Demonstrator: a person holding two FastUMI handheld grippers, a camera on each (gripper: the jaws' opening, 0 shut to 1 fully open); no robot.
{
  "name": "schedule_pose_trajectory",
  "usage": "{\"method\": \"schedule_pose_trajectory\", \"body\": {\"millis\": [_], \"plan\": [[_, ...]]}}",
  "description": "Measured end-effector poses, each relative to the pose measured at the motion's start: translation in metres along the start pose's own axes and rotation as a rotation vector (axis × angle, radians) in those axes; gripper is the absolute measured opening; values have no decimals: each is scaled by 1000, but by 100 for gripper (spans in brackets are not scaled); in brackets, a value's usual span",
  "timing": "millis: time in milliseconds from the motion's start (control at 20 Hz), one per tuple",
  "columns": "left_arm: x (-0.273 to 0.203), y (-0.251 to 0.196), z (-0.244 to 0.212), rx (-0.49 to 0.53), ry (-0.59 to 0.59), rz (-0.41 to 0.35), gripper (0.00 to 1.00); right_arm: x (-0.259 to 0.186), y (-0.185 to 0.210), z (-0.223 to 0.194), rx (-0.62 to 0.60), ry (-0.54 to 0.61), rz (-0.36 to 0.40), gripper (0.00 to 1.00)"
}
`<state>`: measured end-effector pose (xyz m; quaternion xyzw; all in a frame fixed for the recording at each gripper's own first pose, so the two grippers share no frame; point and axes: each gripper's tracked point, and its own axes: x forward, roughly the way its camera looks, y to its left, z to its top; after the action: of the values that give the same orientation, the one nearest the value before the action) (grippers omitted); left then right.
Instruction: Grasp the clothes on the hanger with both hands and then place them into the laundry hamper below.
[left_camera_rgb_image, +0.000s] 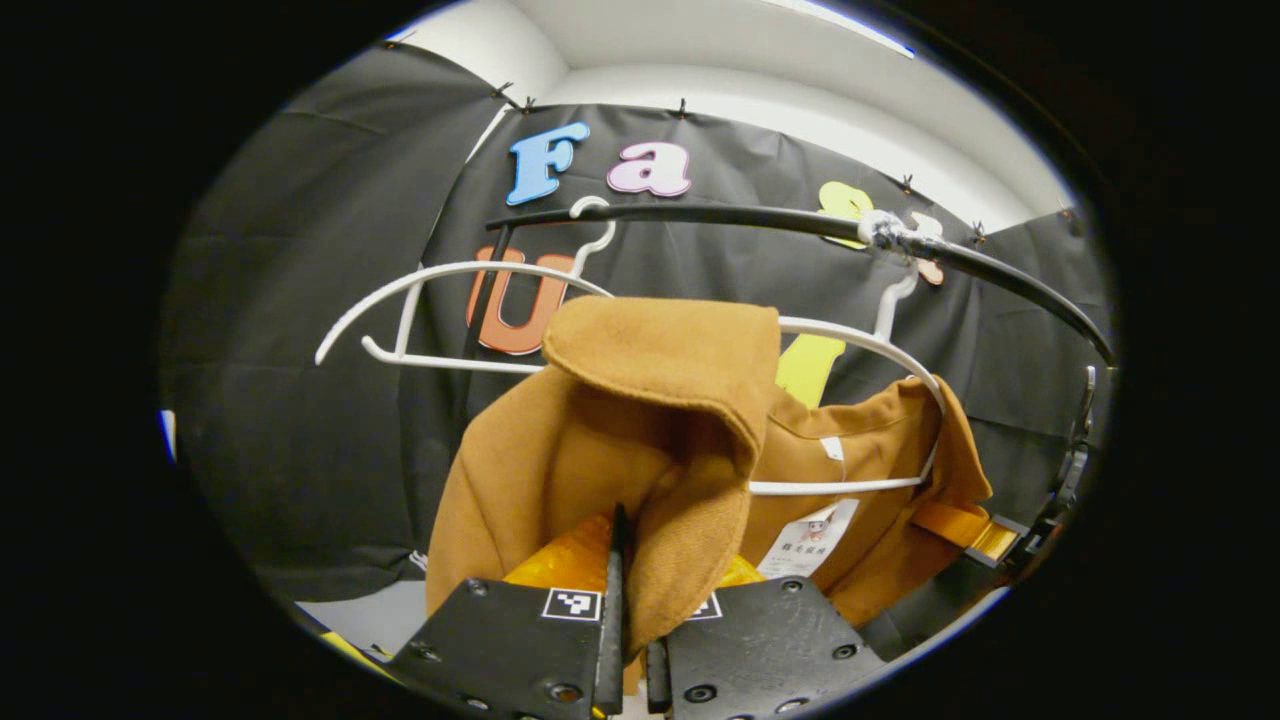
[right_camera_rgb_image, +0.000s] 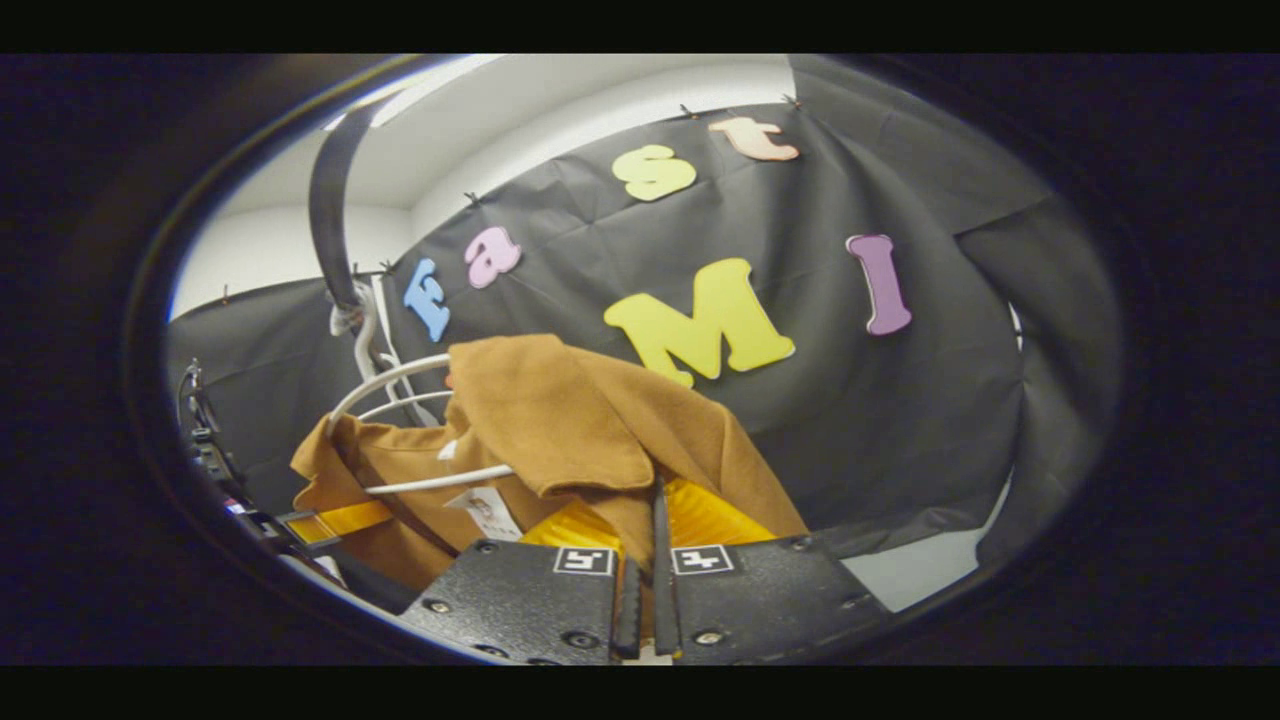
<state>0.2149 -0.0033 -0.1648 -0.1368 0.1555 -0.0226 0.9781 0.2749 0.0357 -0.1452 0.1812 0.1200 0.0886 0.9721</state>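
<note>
Between my left gripper (left_camera_rgb_image: 630, 600) fingers: fold of brown coat (left_camera_rgb_image: 640, 420), pinched near-closed. Up and right of them, coat collar hangs on white hanger (left_camera_rgb_image: 850, 340) under black rail (left_camera_rgb_image: 760, 218). Right gripper (right_camera_rgb_image: 645, 580) fingers likewise nipped on coat's other shoulder. Judgement: both-hand grasp done; lifting off hanger and lowering remain. Hamper below, out of frame; coat's lower half cut off.

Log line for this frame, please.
stage: grasp | left claw: shut on coat | right claw: shut on coat | coat on hanger
</note>
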Motion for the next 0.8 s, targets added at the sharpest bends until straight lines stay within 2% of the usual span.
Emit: {"method": "schedule_pose_trajectory", "body": {"millis": [150, 250, 300, 350, 400, 450, 550, 800], "plan": [[-11, -9, 6, -39, -10, -37, 15, -8, -2, 12, 46, -31, 24, 8], [-18, 0, 14, -40, -33, -12, 15, -11, -4, 17, 107, -44, 44, 7], [-17, 1, 15, -28, -41, 1, 10, -11, -3, 21, 117, -51, 58, 7], [-18, 2, 15, -16, -36, 5, 12, -12, -1, 22, 119, -54, 74, 7], [-13, -4, 13, -22, -29, -20, 12, -12, -2, 26, 131, -60, 77, 6], [-10, -6, 11, -39, -16, -33, 7, -14, -3, 27, 143, -57, 80, 6], [-26, 0, 21, -52, -22, -46, 7, -17, -8, 36, 188, -75, 74, 6], [-34, 18, 55, -50, -107, -14, 7, -17, -16, 59, 210, -121, 62, 5]]}}
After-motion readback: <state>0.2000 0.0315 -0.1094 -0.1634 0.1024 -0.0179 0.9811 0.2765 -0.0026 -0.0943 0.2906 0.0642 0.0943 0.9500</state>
